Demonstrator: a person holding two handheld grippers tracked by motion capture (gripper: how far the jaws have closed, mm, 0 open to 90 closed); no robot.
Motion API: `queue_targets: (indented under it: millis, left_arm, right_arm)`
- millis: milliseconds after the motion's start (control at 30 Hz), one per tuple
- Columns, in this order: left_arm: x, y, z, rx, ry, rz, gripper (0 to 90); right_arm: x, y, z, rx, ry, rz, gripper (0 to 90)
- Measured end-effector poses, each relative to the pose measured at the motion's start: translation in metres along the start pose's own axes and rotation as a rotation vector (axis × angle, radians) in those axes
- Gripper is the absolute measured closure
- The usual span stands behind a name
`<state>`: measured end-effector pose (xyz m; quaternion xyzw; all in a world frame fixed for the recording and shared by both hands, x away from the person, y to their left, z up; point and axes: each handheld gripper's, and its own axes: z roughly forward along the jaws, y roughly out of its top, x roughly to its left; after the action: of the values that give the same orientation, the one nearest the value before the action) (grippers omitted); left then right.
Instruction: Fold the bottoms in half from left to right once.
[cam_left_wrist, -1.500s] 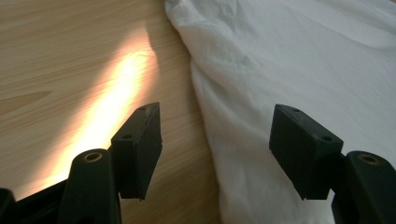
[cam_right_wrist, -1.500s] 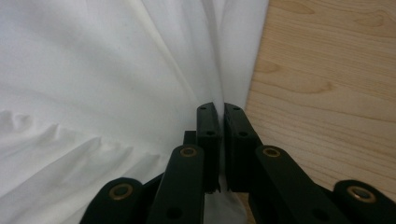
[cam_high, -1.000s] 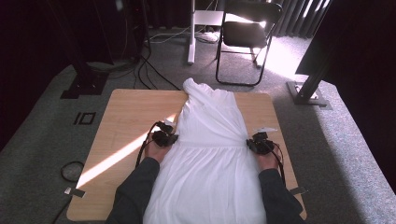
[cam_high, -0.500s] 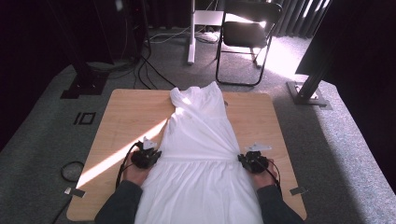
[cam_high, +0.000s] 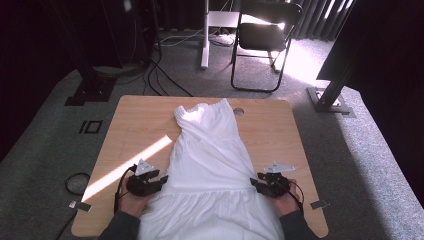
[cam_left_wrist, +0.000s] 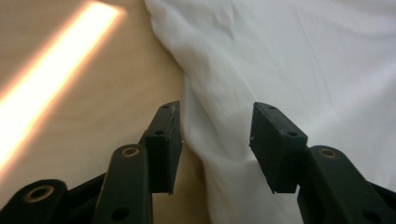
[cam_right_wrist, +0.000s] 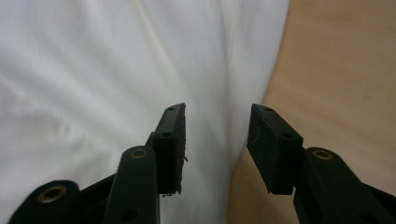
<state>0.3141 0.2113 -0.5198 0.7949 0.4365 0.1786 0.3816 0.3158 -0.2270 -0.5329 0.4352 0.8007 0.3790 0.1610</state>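
A white dress (cam_high: 210, 165) lies lengthwise down the middle of the wooden table (cam_high: 280, 130), its top end at the far side and its skirt over the near edge. My left gripper (cam_high: 162, 180) sits at the dress's left side edge. Its jaws have just been opening and stand apart over the cloth edge (cam_left_wrist: 205, 135), pads off it. My right gripper (cam_high: 253, 183) is at the right side edge. Its jaws have also just been opening, and the dress edge (cam_right_wrist: 233, 116) lies between them without being pinched.
A strip of sunlight (cam_high: 125, 167) crosses the table's left half. A round hole (cam_high: 238, 111) is in the tabletop near the far edge. A black chair (cam_high: 265, 40) and cables (cam_high: 160, 75) are on the carpet beyond the table.
Both hands pulled toward the near edge, drawing the dress down the table. Both grippers, shut on the side edges before, now stand open over the cloth.
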Motion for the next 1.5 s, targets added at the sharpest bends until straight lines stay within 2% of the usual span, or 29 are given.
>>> queue_targets:
  millis: [100,167,267,367,433,567,600,633,667,700,733,800,833,867,933,1000,1033,1067,1167,1233,1267,1333,1400,1500]
  left_arm:
    - [0.004,0.018,0.015,0.017,-0.003,0.021,50.1]
    - [0.003,0.024,0.029,0.029,-0.018,0.027,50.1]
    - [0.001,0.026,0.044,0.051,-0.033,0.023,49.6]
    - [-0.004,0.023,0.049,0.054,-0.044,0.019,49.6]
    - [-0.007,0.020,0.049,0.050,-0.051,0.010,49.2]
    - [-0.013,0.012,0.049,0.058,-0.077,0.004,48.9]
    - [-0.014,0.010,0.049,0.065,-0.086,0.005,48.7]
    - [-0.014,0.007,0.051,0.071,-0.093,0.003,47.9]
    - [-0.015,0.004,0.053,0.075,-0.090,0.000,47.5]
    - [-0.016,0.002,0.053,0.060,-0.088,0.002,46.6]
    - [-0.016,0.001,0.053,0.051,-0.090,-0.005,46.3]
    - [-0.015,0.000,0.053,0.042,-0.094,-0.015,46.2]
    - [-0.015,-0.001,0.053,0.037,-0.095,-0.012,45.9]
    - [-0.015,-0.002,0.053,0.034,-0.092,-0.007,45.8]
    - [-0.017,-0.003,0.052,0.029,-0.082,-0.003,44.9]
    - [-0.020,-0.004,0.052,0.025,-0.078,0.003,44.3]
    - [-0.021,-0.004,0.052,0.023,-0.083,0.012,43.8]
    - [-0.022,-0.005,0.053,0.020,-0.082,0.017,43.8]
    - [-0.026,-0.005,0.052,0.029,-0.064,0.048,43.8]
    - [-0.028,-0.005,0.052,0.038,-0.063,0.058,43.8]
    - [-0.028,-0.005,0.051,0.043,-0.075,0.063,43.9]
    - [-0.027,-0.002,0.046,0.074,-0.077,0.065,45.4]
    - [-0.025,0.005,0.037,0.040,-0.056,0.082,48.4]
    - [-0.018,0.030,0.023,-0.052,-0.044,0.076,47.1]
  right_arm:
    - [-0.003,0.029,0.010,-0.022,0.001,-0.024,60.0]
    - [-0.004,0.048,0.024,-0.032,0.013,-0.052,61.3]
    - [-0.006,0.073,0.054,-0.015,0.045,-0.058,59.1]
    - [-0.006,0.092,0.084,-0.002,0.065,-0.055,56.2]
    - [-0.003,0.099,0.095,0.000,0.071,-0.054,56.0]
    - [0.004,0.106,0.114,0.021,0.083,-0.082,56.5]
    - [0.005,0.106,0.117,0.027,0.080,-0.093,60.7]
    - [0.006,0.106,0.120,0.037,0.087,-0.105,69.7]
    - [0.007,0.106,0.122,0.052,0.099,-0.118,77.1]
    - [0.008,0.106,0.122,0.059,0.086,-0.140,86.1]
    - [0.009,0.107,0.120,0.058,0.061,-0.148,88.7]
    - [0.006,0.111,0.106,0.011,0.063,-0.131,89.4]
    - [0.004,0.113,0.095,-0.027,0.047,-0.125,89.6]
    - [0.002,0.116,0.083,-0.063,0.020,-0.123,89.6]
    - [-0.004,0.118,0.057,-0.121,-0.063,-0.130,89.6]
    - [-0.016,0.113,0.039,-0.142,-0.162,-0.127,89.6]
    - [-0.025,0.109,0.035,-0.139,-0.167,-0.094,89.5]
    - [-0.035,0.102,0.036,-0.122,-0.151,-0.048,89.4]
    - [-0.049,0.080,0.058,-0.030,-0.129,-0.005,89.1]
    - [-0.052,0.068,0.074,0.000,-0.092,0.035,89.0]
    - [-0.052,0.064,0.080,0.007,-0.076,0.055,88.9]
    - [-0.051,0.061,0.089,0.023,-0.064,0.066,88.6]
    - [-0.050,0.060,0.092,0.034,-0.067,0.060,88.0]
    - [-0.051,0.061,0.093,0.041,-0.069,0.061,86.7]
